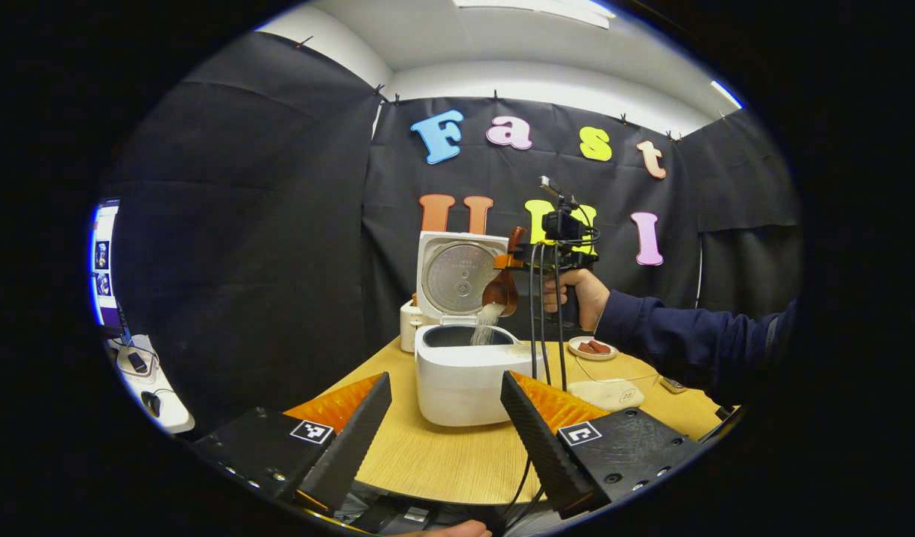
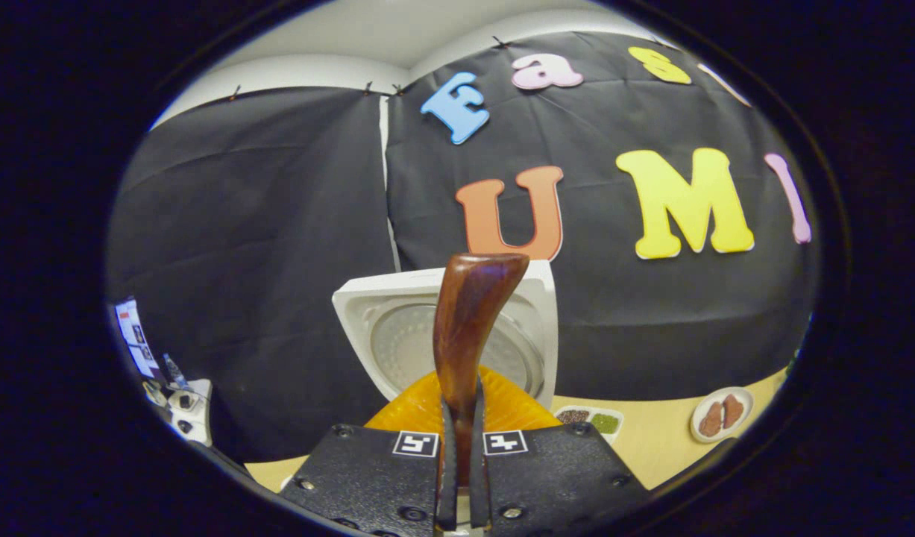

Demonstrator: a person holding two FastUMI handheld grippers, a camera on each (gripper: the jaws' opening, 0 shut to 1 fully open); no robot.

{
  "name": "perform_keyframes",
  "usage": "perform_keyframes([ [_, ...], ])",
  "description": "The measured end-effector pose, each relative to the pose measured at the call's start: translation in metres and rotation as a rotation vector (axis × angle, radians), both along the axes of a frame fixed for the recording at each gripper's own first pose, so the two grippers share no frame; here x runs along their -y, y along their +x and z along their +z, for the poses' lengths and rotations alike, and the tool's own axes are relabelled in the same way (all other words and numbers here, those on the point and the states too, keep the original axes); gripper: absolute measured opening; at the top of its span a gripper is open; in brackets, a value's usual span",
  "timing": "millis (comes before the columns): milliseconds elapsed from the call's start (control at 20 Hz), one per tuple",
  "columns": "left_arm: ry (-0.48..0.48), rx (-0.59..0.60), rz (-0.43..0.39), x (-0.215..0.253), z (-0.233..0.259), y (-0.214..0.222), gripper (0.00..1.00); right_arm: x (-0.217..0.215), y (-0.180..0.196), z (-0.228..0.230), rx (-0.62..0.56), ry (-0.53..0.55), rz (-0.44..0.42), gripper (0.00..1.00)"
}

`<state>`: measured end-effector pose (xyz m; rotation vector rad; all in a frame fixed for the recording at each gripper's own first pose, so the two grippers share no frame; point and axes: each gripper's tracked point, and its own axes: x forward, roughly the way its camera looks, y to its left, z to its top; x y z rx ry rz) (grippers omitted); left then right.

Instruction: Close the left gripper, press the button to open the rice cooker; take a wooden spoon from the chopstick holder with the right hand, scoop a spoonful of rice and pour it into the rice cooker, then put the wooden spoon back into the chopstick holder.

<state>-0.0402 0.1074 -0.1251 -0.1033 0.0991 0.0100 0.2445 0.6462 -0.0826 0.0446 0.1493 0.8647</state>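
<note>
The white rice cooker (image 1: 464,380) stands on the wooden table (image 1: 442,455) with its lid (image 1: 457,276) up. Over the pot, my right gripper (image 1: 513,261) holds the wooden spoon (image 1: 502,289) tilted bowl-down, and rice (image 1: 487,324) streams from it into the pot. In the right gripper view, the gripper (image 2: 463,406) is shut on the spoon's brown handle (image 2: 468,313), with the open lid (image 2: 390,335) behind. My left gripper (image 1: 446,380) hangs open in front of the cooker, nothing between its fingers. A white holder (image 1: 407,322) stands behind the cooker's left side.
A small plate (image 1: 593,347) with reddish-brown pieces sits right of the cooker, also seen as plate (image 2: 718,414). A white tray (image 2: 591,419) holds grains. A flat white thing (image 1: 606,394) lies near the table's right edge. Cables hang from the right gripper. A side desk (image 1: 148,380) stands far left.
</note>
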Motion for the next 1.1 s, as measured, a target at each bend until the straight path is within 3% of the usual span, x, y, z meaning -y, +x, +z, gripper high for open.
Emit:
perform_keyframes([
  [200, -0.002, -0.007, -0.001, 0.001, -0.003, 0.0, 0.94, -0.007, -0.019, 0.004, 0.129, -0.062, 0.029, 0.09],
  [500, -0.01, -0.005, -0.007, 0.008, 0.0, 0.007, 0.94, -0.002, -0.039, 0.021, 0.45, -0.175, 0.025, 0.08],
  [750, 0.012, 0.004, 0.009, 0.018, 0.003, 0.024, 0.94, 0.029, -0.047, 0.032, 0.437, -0.103, -0.007, 0.09],
  [1100, 0.017, 0.055, -0.048, 0.054, 0.019, 0.054, 0.94, 0.125, -0.045, 0.033, 0.304, -0.025, -0.081, 0.08],
])
